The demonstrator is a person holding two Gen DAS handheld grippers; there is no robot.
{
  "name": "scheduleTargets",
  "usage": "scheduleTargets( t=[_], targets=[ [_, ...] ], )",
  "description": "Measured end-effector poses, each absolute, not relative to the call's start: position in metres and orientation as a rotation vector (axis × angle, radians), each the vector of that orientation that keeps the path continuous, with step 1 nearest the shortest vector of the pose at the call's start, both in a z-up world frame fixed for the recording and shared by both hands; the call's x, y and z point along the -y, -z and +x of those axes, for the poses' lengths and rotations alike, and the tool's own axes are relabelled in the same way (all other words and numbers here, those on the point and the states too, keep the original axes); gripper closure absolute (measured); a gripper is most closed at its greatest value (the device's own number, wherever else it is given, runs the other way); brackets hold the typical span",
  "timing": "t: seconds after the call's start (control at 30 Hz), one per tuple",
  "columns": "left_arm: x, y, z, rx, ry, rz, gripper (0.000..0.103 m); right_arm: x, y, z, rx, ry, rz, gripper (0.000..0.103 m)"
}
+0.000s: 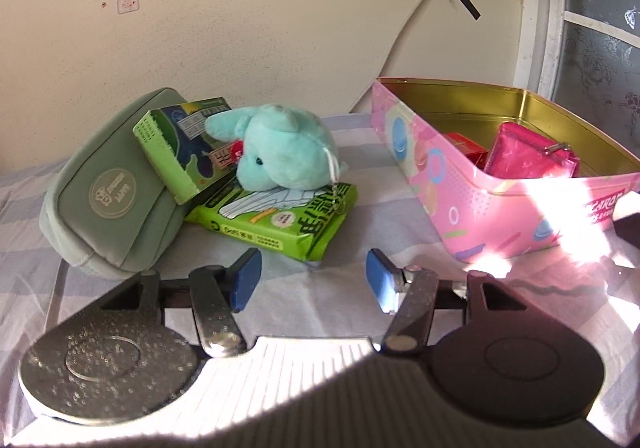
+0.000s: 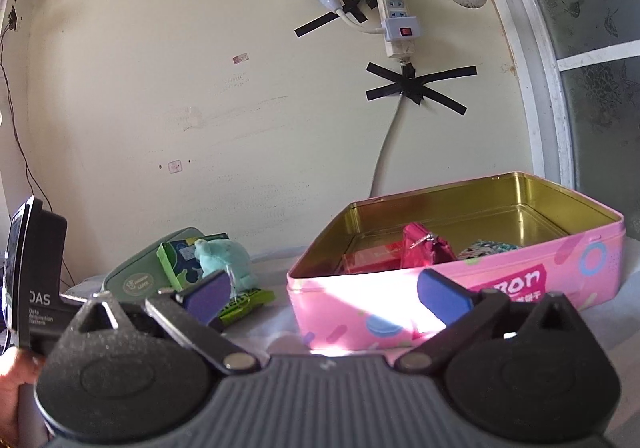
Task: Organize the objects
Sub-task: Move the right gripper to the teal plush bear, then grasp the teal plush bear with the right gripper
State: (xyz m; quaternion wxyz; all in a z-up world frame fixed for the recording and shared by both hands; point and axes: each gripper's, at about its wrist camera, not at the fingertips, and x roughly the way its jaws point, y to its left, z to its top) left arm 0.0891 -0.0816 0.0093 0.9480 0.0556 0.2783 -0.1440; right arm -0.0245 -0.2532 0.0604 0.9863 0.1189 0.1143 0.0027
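A pink tin (image 1: pixel 460 203) with a gold inside stands at the right and holds a pink pouch (image 1: pixel 528 155) and a red box (image 1: pixel 466 145). Left of it a teal plush toy (image 1: pixel 280 151) lies on a flat green packet (image 1: pixel 276 221). Behind them a green box (image 1: pixel 180 151) leans on a sage green pouch (image 1: pixel 108 191). My left gripper (image 1: pixel 314 280) is open and empty, just short of the green packet. My right gripper (image 2: pixel 320 294) is open wide with nothing in it, in front of the tin (image 2: pixel 520 288), where the pink pouch (image 2: pixel 424 250) shows.
Everything rests on a pale striped cloth (image 1: pixel 360 175). A cream wall (image 1: pixel 240 27) stands close behind, with a taped power strip (image 2: pixel 396 15) and its cable. A window frame (image 2: pixel 540 87) rises at the right. The other gripper's body (image 2: pixel 32 272) and a hand show at the far left of the right wrist view.
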Motion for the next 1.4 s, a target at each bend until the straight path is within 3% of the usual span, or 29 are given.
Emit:
scheduleTargets(
  t=[0.7,1.03,1.27,1.33,1.37,1.4],
  targets=[
    [0.052,-0.005,0.09,-0.522,0.296,0.063,0.037,0.253,-0.058,0.002,-0.297,0.165,0.289,0.0],
    [-0.016,-0.011,0.107,-0.5,0.139,-0.136,0.037,0.177,-0.084,0.068,-0.303,-0.099,-0.007,0.002],
    [-0.02,-0.014,0.108,-0.484,0.132,-0.155,0.036,0.125,-0.073,0.155,-0.413,-0.153,-0.118,0.015],
    [-0.02,-0.014,0.108,-0.485,0.132,-0.153,0.036,0.118,-0.068,0.175,-0.452,-0.153,-0.135,0.027],
    [-0.02,-0.014,0.108,-0.484,0.133,-0.154,0.036,0.115,-0.065,0.183,-0.483,-0.165,-0.141,0.054],
    [-0.021,-0.014,0.108,-0.483,0.136,-0.159,0.036,0.115,-0.064,0.187,-0.497,-0.167,-0.141,0.055]
  ],
)
